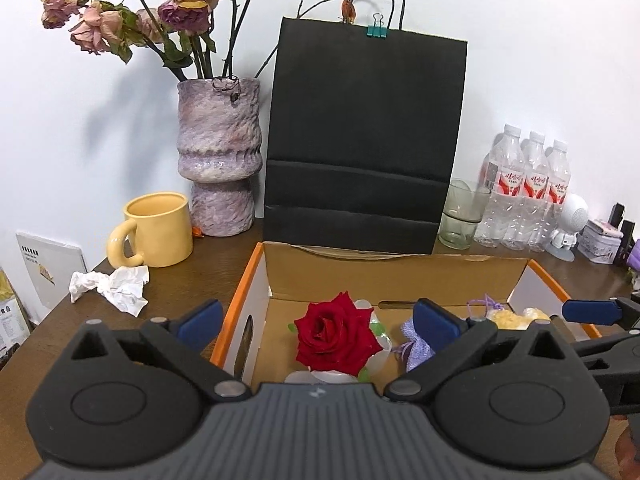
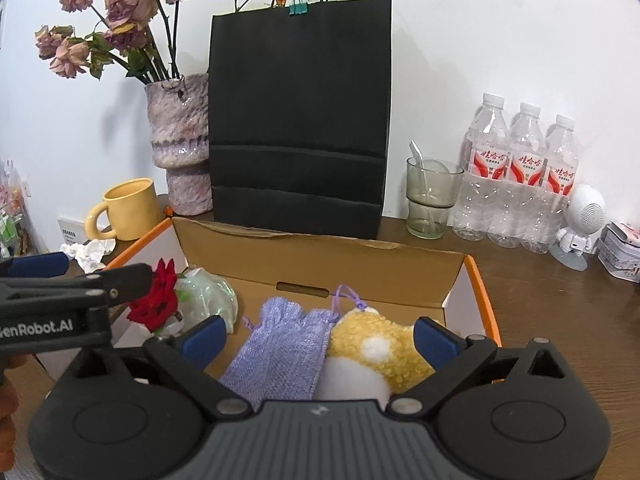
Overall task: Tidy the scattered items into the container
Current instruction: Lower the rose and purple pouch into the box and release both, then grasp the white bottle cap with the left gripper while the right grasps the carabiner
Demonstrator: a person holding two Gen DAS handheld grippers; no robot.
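Both tools are sitting over the cardboard box (image 2: 472, 280) right now with their jaws spread wide and nothing between the pads. My left tool (image 1: 318, 318) hangs above the red rose (image 1: 338, 338), which lies in the left end of the box next to some clear plastic wrap (image 2: 208, 292). My right tool (image 2: 318, 338) is over the purple drawstring pouch (image 2: 280, 356) and the yellow plush toy (image 2: 384, 350), which sit touching each other in the right end.

So those bits look tidied. What I think is left is the crumpled tissue (image 1: 116, 286) on the bench (image 2: 560, 320), just outside the box by the yellow mug (image 1: 160, 228).

Stuff that could bite me from here:
- The tools are close together over the box, so swinging one across could knock the other.
- Going for the tissue with the left tool, a wide jaw could clip the mug or catch the orange box edge and drag the whole box.
- The tissue is light and floppy, so a shallow pinch might just push it along the bench.
- Dipping too low on the way out could crush the rose petals.
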